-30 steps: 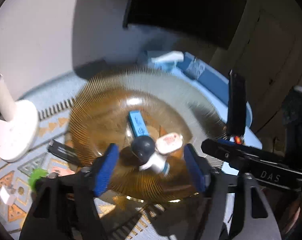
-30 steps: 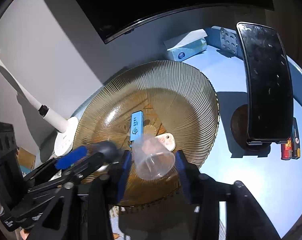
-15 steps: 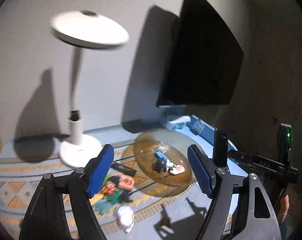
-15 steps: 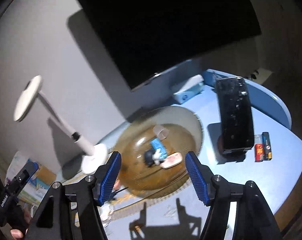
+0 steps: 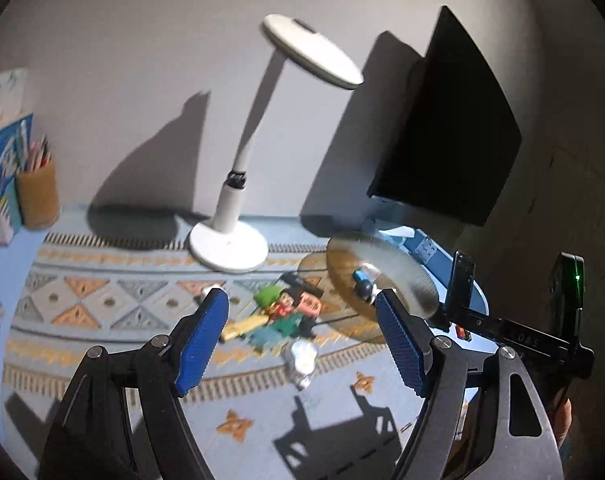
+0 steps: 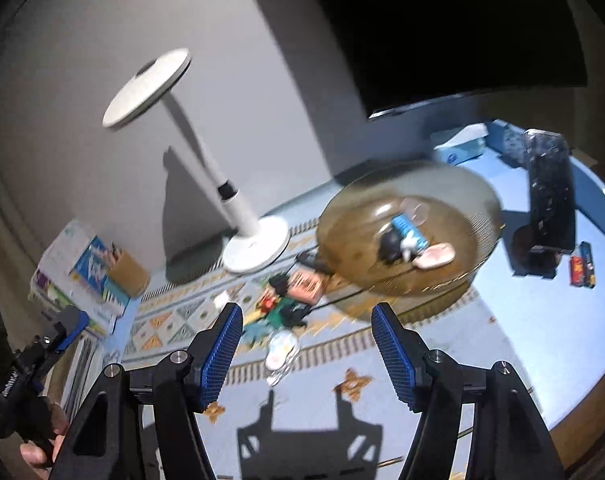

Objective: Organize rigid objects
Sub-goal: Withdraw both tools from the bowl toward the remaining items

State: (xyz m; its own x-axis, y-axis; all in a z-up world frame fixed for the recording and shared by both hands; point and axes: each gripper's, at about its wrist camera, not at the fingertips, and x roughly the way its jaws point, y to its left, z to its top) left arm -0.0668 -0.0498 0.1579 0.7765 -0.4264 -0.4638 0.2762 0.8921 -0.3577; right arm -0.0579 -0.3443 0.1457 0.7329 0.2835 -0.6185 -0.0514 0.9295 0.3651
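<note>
Grey-walled corner with a pale blue worktop under hard light

A plain grey wall [image 5: 142, 60] rises beyond the tongs, crossed by sharp dark shadows. Ahead of the tongs a white desk lamp [image 5: 238, 216] stands on a patterned mat [image 5: 102, 300] covering the pale blue worktop [image 6: 502, 340]. Up and to the right of the tongs a dark monitor [image 5: 450, 128] hangs over the worktop's rear edge. Far left, a brown pencil holder [image 5: 38, 196] stands against the wall beside stacked colourful boxes [image 6: 74, 272].
</note>
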